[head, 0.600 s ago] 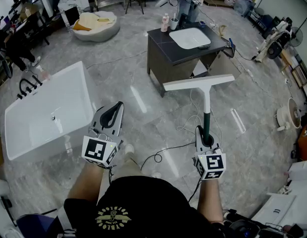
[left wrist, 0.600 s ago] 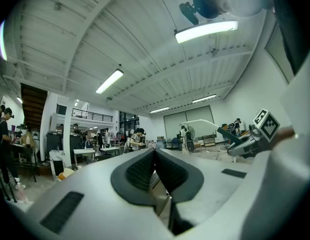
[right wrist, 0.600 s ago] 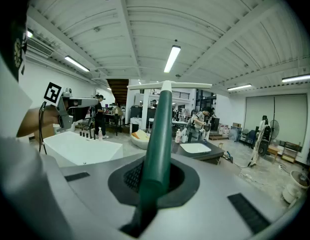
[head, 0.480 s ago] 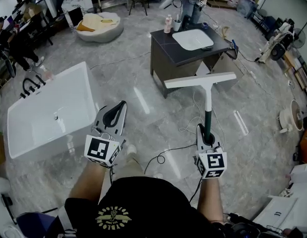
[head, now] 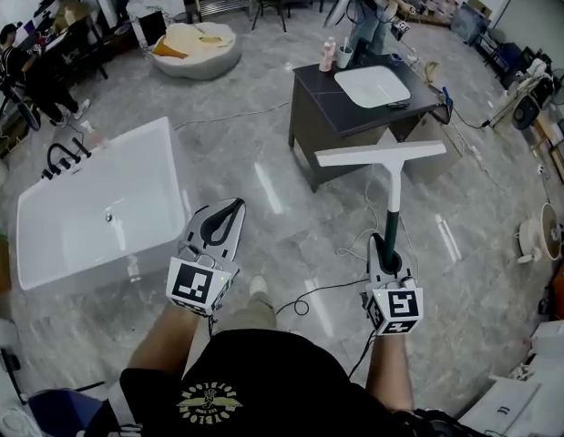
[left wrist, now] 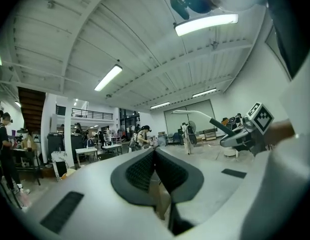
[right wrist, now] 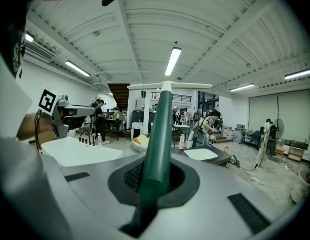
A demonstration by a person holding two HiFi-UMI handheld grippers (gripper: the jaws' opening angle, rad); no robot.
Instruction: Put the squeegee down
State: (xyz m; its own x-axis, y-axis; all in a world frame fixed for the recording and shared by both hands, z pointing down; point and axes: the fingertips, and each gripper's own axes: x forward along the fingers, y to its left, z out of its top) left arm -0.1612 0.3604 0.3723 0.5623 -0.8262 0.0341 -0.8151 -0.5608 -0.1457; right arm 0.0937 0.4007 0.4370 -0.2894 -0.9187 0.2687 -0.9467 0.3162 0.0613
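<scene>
One squeegee (head: 392,186) and two hand-held claws, seen from the head view above a grey tiled floor (head: 263,167). The right claw (head: 381,245) is clamped on the lower end of the squeegee's dark green handle; in the right gripper view the handle (right wrist: 159,129) stands between the two jaw pads, which press on it from both sides, and rises to the single white crossbar blade. The squeegee is thus held off the floor, handle pointing forward and blade farthest from the person, on the near side of one dark tabletop (head: 325,91). The left claw (head: 230,209) is closed and empty: in the left gripper view (left wrist: 155,152) its two pads meet along one line with nothing between them. The tabletop carries one white basin (head: 373,86), one pink bottle (head: 329,55) and one cup (head: 345,57). One white bathtub (head: 99,262) stands on the floor to the left of the left claw.
</scene>
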